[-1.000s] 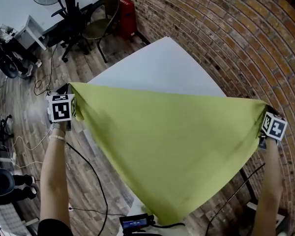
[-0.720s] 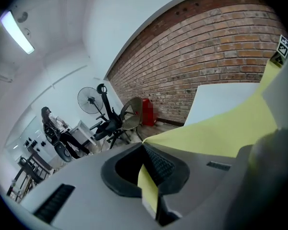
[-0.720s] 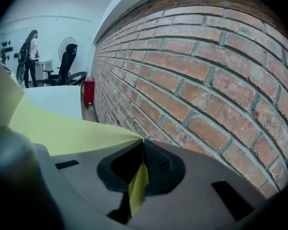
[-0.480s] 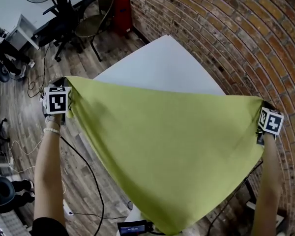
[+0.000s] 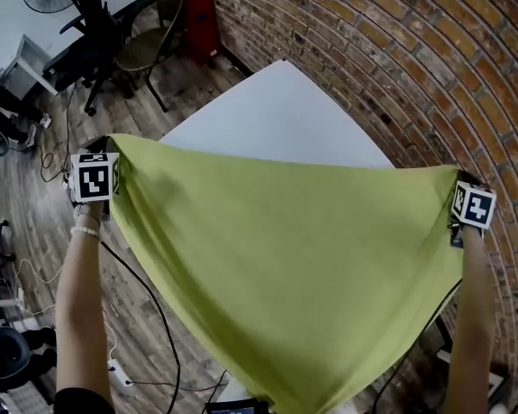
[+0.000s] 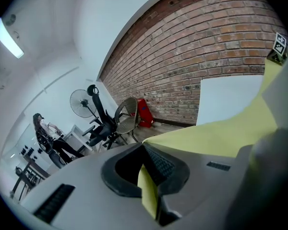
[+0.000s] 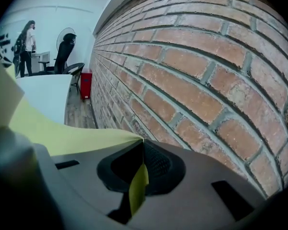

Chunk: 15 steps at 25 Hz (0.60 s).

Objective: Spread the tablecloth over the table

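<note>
Holding the tablecloth (image 5: 285, 257) up in the air, stretched wide, is where this is at. I'd call it the carry-over-and-lower step, since the cloth isn't lying on the table (image 5: 276, 119) yet.

Head view: the left gripper (image 5: 106, 149) and the right gripper (image 5: 463, 179) each have a top corner. The cloth runs taut between them and hangs down to a point below them, toward the person. The white table sits ahead of and below both grippers. Its far part is bare and its near part is hidden behind the cloth. The brick wall (image 5: 397, 50) is just beside the right gripper.

My guess for the next move is to take the held edge forward past the table's far end and lower both corners evenly, with both grips kept tight. There's not much room on the wall side.

Left gripper view: this one shows the actual pinch, which the head view can't. The jaws are clenched on a thin sliver of yellow-green cloth, and the rest sweeps off to their right. Far ahead of them are a fan (image 6: 81, 102), a chair (image 6: 127, 116) and a person (image 6: 43, 128).

Right gripper view: same deal here, jaws clamped on a cloth corner, with the sheet off to their left. It also shows how closely the bricks run alongside this gripper.
</note>
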Each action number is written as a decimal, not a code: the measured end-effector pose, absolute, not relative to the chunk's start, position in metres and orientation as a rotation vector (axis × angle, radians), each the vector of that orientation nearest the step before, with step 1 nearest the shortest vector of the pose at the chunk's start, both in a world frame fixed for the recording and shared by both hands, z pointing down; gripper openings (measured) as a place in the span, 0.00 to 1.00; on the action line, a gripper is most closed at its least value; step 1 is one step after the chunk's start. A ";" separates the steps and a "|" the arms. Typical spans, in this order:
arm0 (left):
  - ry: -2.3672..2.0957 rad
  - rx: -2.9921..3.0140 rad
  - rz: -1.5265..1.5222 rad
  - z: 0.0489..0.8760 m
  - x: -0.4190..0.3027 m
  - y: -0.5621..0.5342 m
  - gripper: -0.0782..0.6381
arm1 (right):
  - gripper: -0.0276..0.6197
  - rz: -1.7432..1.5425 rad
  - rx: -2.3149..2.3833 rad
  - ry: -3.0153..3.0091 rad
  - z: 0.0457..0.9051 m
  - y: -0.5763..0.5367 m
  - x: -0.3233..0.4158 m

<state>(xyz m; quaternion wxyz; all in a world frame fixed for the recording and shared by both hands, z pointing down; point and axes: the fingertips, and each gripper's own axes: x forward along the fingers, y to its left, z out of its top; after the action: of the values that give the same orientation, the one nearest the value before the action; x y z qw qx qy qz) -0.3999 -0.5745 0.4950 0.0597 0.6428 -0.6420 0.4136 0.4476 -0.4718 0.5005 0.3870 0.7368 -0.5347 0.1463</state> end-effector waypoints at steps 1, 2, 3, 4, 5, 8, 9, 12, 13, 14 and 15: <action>-1.941 1.954 1.261 0.495 -0.398 -0.578 0.13 | 0.09 0.368 1.875 -1.360 0.501 -0.474 0.448; -1.940 1.962 1.268 0.495 -0.397 -0.582 0.13 | 0.09 0.362 1.875 -1.360 0.501 -0.477 0.449; -1.939 1.972 1.275 0.494 -0.395 -0.586 0.13 | 0.09 0.354 1.874 -1.362 0.501 -0.480 0.449; -1.938 1.982 1.280 0.492 -0.394 -0.590 0.13 | 0.09 0.346 1.874 -1.364 0.500 -0.484 0.448; -1.937 1.990 1.285 0.491 -0.393 -0.594 0.13 | 0.09 0.337 1.873 -1.367 0.499 -0.488 0.447; -1.928 2.004 1.300 0.489 -0.390 -0.605 0.13 | 0.09 0.314 1.862 -1.372 0.496 -0.500 0.446; -1.924 2.005 1.302 0.489 -0.390 -0.607 0.13 | 0.09 0.307 1.855 -1.371 0.495 -0.504 0.446; -1.906 2.002 1.290 0.498 -0.390 -0.608 0.13 | 0.09 0.307 1.822 -1.368 0.500 -0.507 0.445; -1.891 1.997 1.288 0.505 -0.389 -0.607 0.13 | 0.09 0.316 1.802 -1.375 0.508 -0.507 0.444; -1.870 1.991 1.289 0.512 -0.388 -0.606 0.13 | 0.09 0.328 1.776 -1.385 0.517 -0.506 0.443; -1.848 1.987 1.294 0.519 -0.387 -0.605 0.13 | 0.09 0.338 1.750 -1.392 0.524 -0.505 0.440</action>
<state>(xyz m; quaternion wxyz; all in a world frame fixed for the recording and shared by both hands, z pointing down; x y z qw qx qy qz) -0.3868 -0.6051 0.5190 0.0676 0.6594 -0.6134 0.4295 0.4404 -0.5049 0.5240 0.4260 0.7003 -0.5567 0.1351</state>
